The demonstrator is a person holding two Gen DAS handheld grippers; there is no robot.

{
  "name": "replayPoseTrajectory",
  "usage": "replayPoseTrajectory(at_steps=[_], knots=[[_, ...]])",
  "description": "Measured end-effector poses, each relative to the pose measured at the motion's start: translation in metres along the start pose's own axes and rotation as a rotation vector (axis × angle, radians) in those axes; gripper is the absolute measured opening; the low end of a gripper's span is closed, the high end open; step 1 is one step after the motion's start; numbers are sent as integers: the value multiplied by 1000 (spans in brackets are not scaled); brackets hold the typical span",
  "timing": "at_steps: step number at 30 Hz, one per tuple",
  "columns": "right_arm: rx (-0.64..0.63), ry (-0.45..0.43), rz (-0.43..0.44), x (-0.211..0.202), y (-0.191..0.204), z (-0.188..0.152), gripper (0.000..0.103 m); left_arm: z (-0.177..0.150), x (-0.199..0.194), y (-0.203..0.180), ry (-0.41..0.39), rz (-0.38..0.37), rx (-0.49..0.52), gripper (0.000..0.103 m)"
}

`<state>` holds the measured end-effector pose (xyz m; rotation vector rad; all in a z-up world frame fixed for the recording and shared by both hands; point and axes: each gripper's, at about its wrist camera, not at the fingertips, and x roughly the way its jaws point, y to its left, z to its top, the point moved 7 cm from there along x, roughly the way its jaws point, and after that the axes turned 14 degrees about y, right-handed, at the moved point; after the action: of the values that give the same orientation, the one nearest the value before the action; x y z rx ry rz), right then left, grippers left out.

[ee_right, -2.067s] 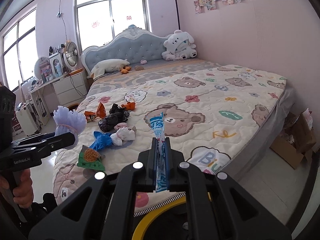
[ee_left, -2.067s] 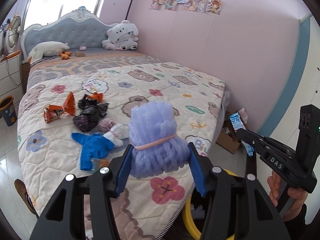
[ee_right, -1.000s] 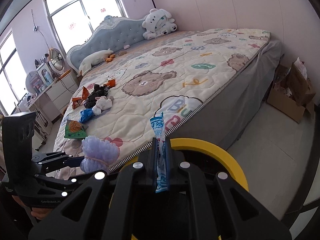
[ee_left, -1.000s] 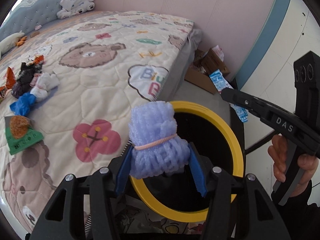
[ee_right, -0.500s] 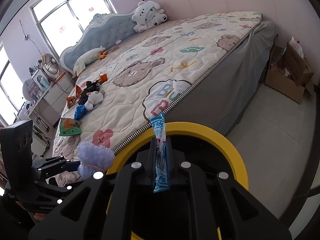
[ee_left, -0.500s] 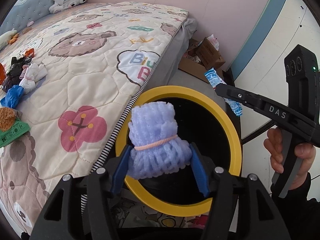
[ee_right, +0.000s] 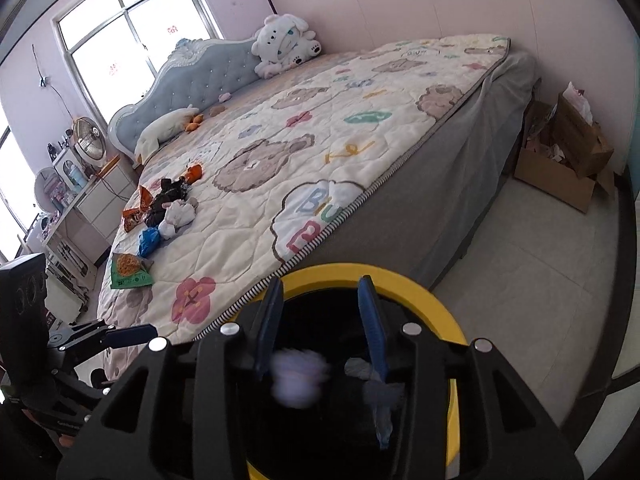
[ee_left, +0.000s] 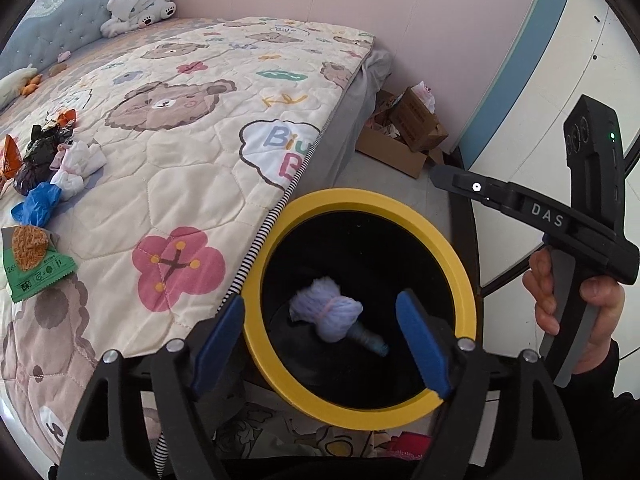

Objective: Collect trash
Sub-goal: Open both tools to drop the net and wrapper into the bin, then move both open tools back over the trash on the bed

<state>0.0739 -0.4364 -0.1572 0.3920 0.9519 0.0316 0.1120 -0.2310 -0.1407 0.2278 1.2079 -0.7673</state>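
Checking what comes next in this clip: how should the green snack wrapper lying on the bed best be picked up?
The green snack wrapper lies flat on the quilt near the bed's edge, apart from the pile. Come from above and pinch its crimped end toward the pink flower, which seems slightly lifted; a flat face offers the fingers nothing. Both grippers are open now.

The lavender foam net [ee_left: 326,312], cinched by a pink band, is inside the yellow-rimmed bin [ee_left: 460,268], blurred, with the blue wrapper [ee_left: 370,338] just beside it. More trash lies on the bed [ee_left: 192,168]: a green snack packet [ee_left: 34,262], a blue bag [ee_left: 36,199], white tissue wads [ee_left: 76,168], black plastic [ee_left: 38,152] and orange wrappers [ee_left: 10,156], clustered near my left side.
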Motion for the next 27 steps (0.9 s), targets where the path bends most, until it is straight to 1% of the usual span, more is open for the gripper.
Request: replayPoseTrajectory(at_steps=[4, 6, 12, 18, 27], knots=[[-27, -51, -8, -9, 6, 10, 45, 4, -14, 13, -43, 8, -31, 80], [-34, -74, 7, -12, 12, 17, 50, 6, -22, 22, -74, 28, -44, 84], [-78, -118, 34, -11, 42, 38, 56, 14, -56, 58, -178, 93, -101, 87], [-119, -131, 69, 1, 79, 53, 61, 17, -90, 104, -268, 159, -171, 88], [-202, -131, 112, 26, 143, 74, 62, 14, -126, 177, -337, 207, -297, 89]])
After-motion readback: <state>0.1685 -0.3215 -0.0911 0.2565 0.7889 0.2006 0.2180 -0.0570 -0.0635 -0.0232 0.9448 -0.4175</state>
